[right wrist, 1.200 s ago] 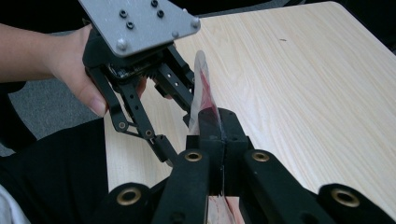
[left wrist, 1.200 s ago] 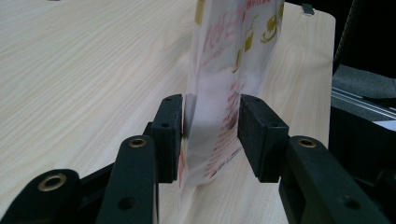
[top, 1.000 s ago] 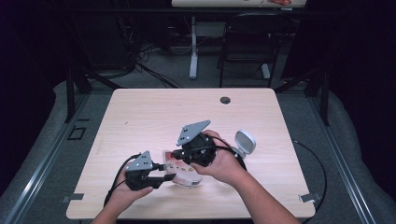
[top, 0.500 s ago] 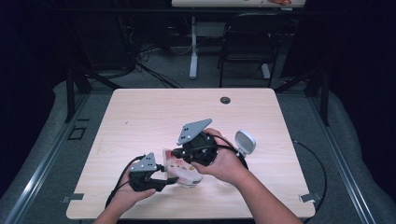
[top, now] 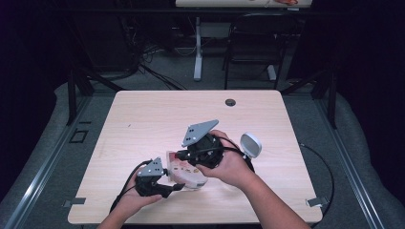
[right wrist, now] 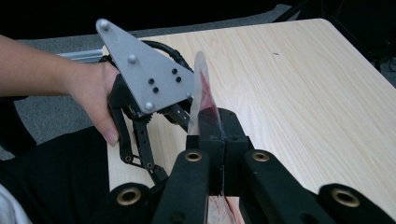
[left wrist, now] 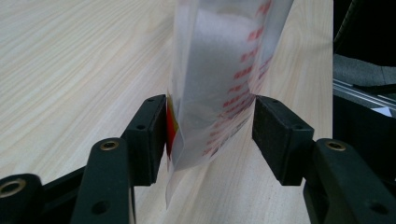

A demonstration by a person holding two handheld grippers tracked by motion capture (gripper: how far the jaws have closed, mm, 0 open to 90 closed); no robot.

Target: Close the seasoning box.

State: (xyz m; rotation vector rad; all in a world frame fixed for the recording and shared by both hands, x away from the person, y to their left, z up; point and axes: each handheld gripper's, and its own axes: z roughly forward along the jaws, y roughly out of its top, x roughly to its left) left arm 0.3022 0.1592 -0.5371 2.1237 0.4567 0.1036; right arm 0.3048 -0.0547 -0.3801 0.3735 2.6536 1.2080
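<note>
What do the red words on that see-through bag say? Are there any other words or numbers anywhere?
Red print on the bag: rows of small red characters down one side, too blurred to read.
Red and yellow patch on the bag's lower edge by one jaw of the left hand-held gripper: no letters can be made out.
Table: no words, numbers or signs.

Between the black jaws, the pouch [left wrist: 219, 79] is clear plastic with white filling and red print down one side, a yellow-red patch by one jaw. The grey plate [right wrist: 144, 70] sits above pale wood-grain table [top: 157, 114].
</note>
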